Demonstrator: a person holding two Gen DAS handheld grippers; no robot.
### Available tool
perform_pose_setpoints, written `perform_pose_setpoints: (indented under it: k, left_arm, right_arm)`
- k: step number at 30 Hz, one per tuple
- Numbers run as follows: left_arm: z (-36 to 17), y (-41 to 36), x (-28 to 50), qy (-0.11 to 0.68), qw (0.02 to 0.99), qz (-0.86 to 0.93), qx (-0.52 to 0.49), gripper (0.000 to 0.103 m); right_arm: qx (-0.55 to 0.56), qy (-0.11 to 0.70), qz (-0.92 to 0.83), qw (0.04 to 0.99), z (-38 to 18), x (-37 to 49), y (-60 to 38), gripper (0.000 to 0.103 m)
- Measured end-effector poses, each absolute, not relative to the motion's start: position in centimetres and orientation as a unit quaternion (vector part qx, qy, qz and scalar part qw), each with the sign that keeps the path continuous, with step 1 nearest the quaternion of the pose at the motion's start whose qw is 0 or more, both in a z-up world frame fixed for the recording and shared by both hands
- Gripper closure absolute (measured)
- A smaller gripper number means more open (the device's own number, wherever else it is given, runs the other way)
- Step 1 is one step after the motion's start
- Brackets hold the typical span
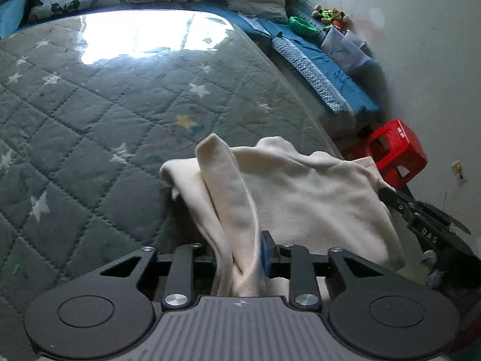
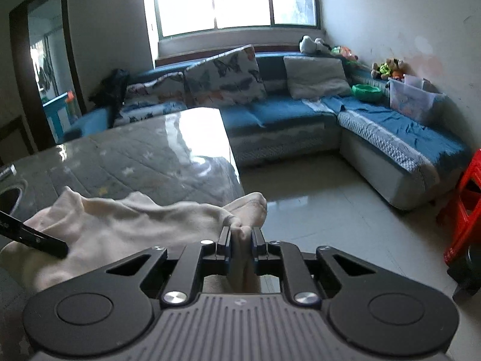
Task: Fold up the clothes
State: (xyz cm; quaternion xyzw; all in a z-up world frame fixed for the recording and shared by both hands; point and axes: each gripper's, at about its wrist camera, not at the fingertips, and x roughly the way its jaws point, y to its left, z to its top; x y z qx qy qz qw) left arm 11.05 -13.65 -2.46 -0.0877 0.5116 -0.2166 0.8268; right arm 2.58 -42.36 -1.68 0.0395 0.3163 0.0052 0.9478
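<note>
A cream garment (image 1: 300, 192) hangs bunched between both grippers, just above the grey star-patterned quilted table cover (image 1: 90, 114). My left gripper (image 1: 240, 258) is shut on a folded strip of the cream garment that runs up between its fingers. My right gripper (image 2: 242, 240) is shut on another bunched edge of the garment (image 2: 120, 222), near the table's right edge. The right gripper also shows at the right of the left wrist view (image 1: 421, 219); the left one shows at the left of the right wrist view (image 2: 33, 237).
A glossy table (image 2: 168, 150) bears the quilted cover. A blue corner sofa (image 2: 300, 114) with butterfly cushions, a green bowl (image 2: 366, 91) and a clear plastic box (image 2: 412, 99) stands behind. A red plastic stool (image 2: 469, 204) stands on the tiled floor at the right.
</note>
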Motion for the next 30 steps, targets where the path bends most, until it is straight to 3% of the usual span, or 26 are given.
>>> perform_pose_setpoints:
  k: [2, 21, 22, 24, 30]
  left_arm:
    - [-1.7, -13.2, 11.2, 0.503, 0.836, -0.203, -0.081, 0.052]
    - [-1.7, -14.0, 14.5, 0.476, 0.863, -0.163, -0.046, 0.045]
    - [-1.7, -14.0, 14.6, 0.475, 0.864, -0.162, -0.044, 0.045]
    - [-1.8, -14.1, 14.7, 0.473, 0.865, -0.161, -0.041, 0.045]
    - [-1.8, -15.1, 14.7, 0.462, 0.873, -0.157, -0.006, 0.037]
  right_arm:
    - [0.031, 0.310, -0.008, 0.950, -1.6, 2.7, -42.4, 0.084]
    - [0.015, 0.333, 0.039, 0.942, -3.9, 7.1, -39.1, 0.081]
    - [0.013, 0.330, 0.040, 0.943, -3.8, 7.1, -39.0, 0.080]
    - [0.008, 0.324, 0.043, 0.945, -3.5, 7.1, -38.7, 0.065]
    - [-0.007, 0.333, 0.040, 0.942, -4.1, 8.0, -38.0, 0.060]
